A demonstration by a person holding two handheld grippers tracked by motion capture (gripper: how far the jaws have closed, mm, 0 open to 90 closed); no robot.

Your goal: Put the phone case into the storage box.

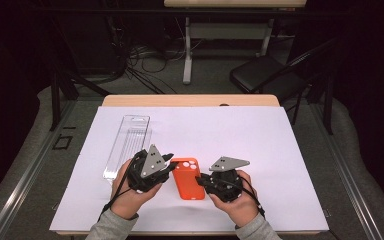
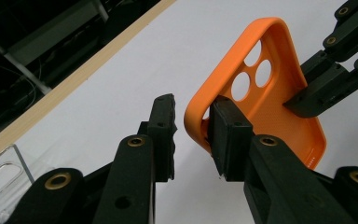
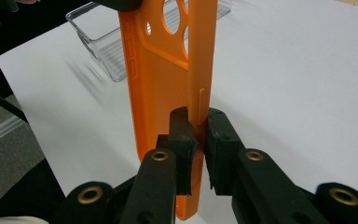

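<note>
Your two forearms enter the high view from the bottom edge, and each hand carries a gripper to one side of an orange phone case (image 1: 188,178) that sits over the white sheet (image 1: 260,135) covering the table (image 1: 190,100). Your right gripper (image 3: 198,140) is pinching the case: in the right gripper view its two black pads (image 3: 182,140) press from either side on one side wall, just below the small button bump, with the case rising edge-on away from the camera and its round camera cut-outs at the top. Your left gripper (image 2: 193,133) meets the case at the rounded corner nearest the cut-outs. In the left gripper view one pad sits against the inside of the orange wall while the other pad (image 2: 164,135) stands just clear of the outside, a thin sliver of white sheet showing between it and the rim, so the jaws are narrowed around that corner but not yet clamped on it. Beyond your left hand (image 1: 130,192), near the sheet's left edge, lies a long clear plastic package (image 1: 127,145), apart from the case. Farther off, past the table, a black chair (image 1: 260,75) stands on the floor.
</note>
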